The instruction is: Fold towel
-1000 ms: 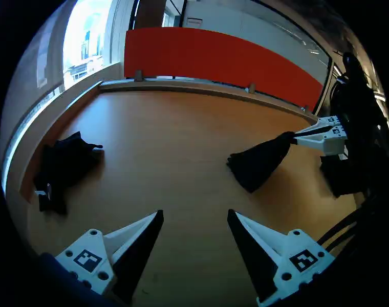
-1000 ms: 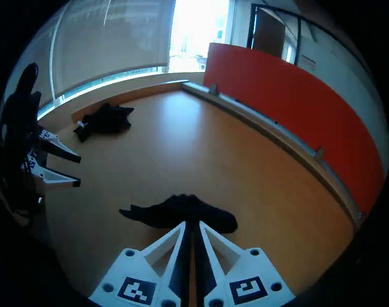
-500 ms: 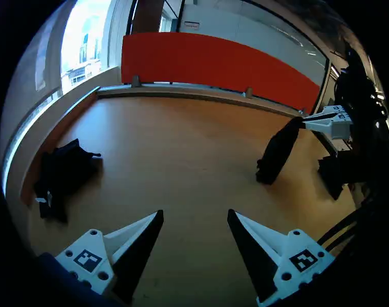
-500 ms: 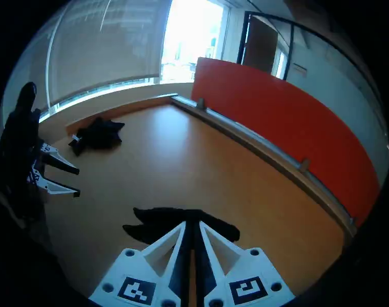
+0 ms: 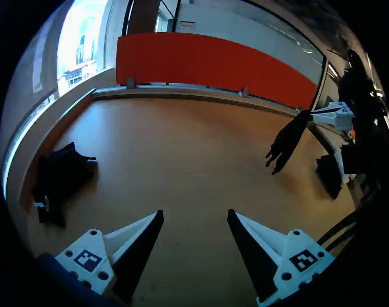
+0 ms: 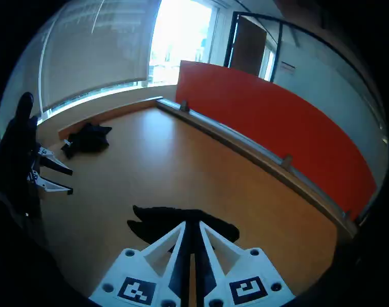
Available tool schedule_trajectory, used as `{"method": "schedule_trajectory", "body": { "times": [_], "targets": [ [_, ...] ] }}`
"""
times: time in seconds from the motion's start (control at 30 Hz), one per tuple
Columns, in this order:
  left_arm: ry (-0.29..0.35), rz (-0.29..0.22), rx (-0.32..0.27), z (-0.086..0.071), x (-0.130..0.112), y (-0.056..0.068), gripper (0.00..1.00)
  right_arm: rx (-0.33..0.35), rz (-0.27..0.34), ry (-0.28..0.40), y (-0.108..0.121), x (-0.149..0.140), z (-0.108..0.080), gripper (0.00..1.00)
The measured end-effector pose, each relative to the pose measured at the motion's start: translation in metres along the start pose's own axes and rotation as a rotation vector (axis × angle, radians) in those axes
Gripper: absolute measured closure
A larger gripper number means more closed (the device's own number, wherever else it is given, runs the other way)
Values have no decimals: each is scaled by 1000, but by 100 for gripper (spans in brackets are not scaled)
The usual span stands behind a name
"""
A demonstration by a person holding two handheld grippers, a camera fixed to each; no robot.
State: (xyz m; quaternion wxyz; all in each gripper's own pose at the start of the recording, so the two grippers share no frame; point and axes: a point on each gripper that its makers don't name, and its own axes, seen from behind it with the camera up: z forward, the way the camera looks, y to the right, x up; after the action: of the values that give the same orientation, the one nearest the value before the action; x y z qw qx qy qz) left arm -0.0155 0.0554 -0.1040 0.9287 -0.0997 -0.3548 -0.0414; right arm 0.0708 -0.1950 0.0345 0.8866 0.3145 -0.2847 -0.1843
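My right hand-held gripper (image 6: 192, 226) is clamped on the black towel (image 6: 153, 221), which hangs over the wooden bench (image 6: 158, 153). Left hand-held gripper (image 5: 194, 214) apart, red divider (image 6: 276, 117) upper right.

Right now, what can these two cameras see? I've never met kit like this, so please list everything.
towel: one, black, hanging from the right gripper above the table's right side
cloth pile: one, black, crumpled on the table's left edge near the window
dark heap: one, black, at the table's right edge; too dim to tell what it is
table: one, orange-brown wood
partition: one, red, upright along the table's far edge
window: one, bright, at the left
left gripper: one, white with black fingers, open, over the near table
right gripper: one, white with black fingers, shut on the towel
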Motion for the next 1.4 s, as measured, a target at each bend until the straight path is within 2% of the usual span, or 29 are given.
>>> {"method": "schedule_trajectory", "body": {
  "times": [0.3,0.57,0.9,1.4],
  "targets": [
    [-6,6,-7,4,1,6,7,-47,8,-4,43,-7,-20,97],
    [-14,9,-5,6,2,8,7,-90,40,-11,83,-21,-39,97],
    [-22,12,5,7,2,8,7,-133,74,-36,131,-45,-64,97],
    [-33,26,12,7,2,11,7,-219,86,-101,201,-89,-107,97]
  ]
}}
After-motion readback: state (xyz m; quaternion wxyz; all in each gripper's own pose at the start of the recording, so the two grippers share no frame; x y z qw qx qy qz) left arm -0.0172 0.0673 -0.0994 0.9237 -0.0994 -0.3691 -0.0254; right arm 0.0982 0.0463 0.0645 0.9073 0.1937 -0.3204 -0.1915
